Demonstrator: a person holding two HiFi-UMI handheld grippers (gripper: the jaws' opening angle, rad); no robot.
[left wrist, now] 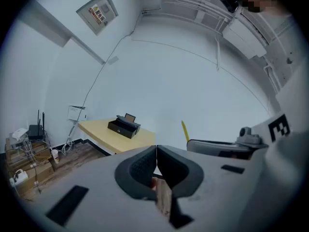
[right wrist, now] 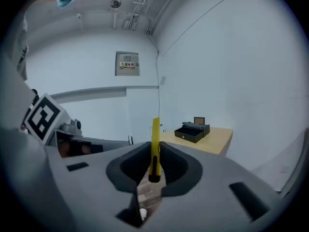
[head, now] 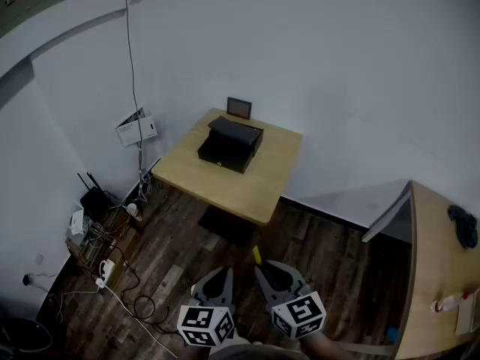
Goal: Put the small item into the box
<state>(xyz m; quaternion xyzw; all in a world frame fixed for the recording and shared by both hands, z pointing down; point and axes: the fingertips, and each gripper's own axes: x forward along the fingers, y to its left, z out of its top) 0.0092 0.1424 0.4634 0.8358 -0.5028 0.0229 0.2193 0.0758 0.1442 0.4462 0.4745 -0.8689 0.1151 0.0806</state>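
Ahead, the black box (head: 230, 145) is sitting on the table (head: 255, 190), with wooden floor (head: 172, 238) lying between. The right gripper (right wrist: 155, 151) is clamping the small yellow item (right wrist: 155, 129), well apart from it; the left gripper (left wrist: 156, 151) is resting closed, empty.

The right claw (right wrist: 155, 148) and left claw (left wrist: 156, 154) have matt grey plastic shells and darker, finely textured pads (left wrist: 140, 168). Between the right claw's pads, the yellow tool (right wrist: 155, 138) looks like smooth plastic with a black end. Ahead of that claw, the box (right wrist: 192, 131) is matt black, on a table (right wrist: 218, 140) of pale smooth wood. Below both claws, the floor (head: 172, 276) is dark grained wood planks.
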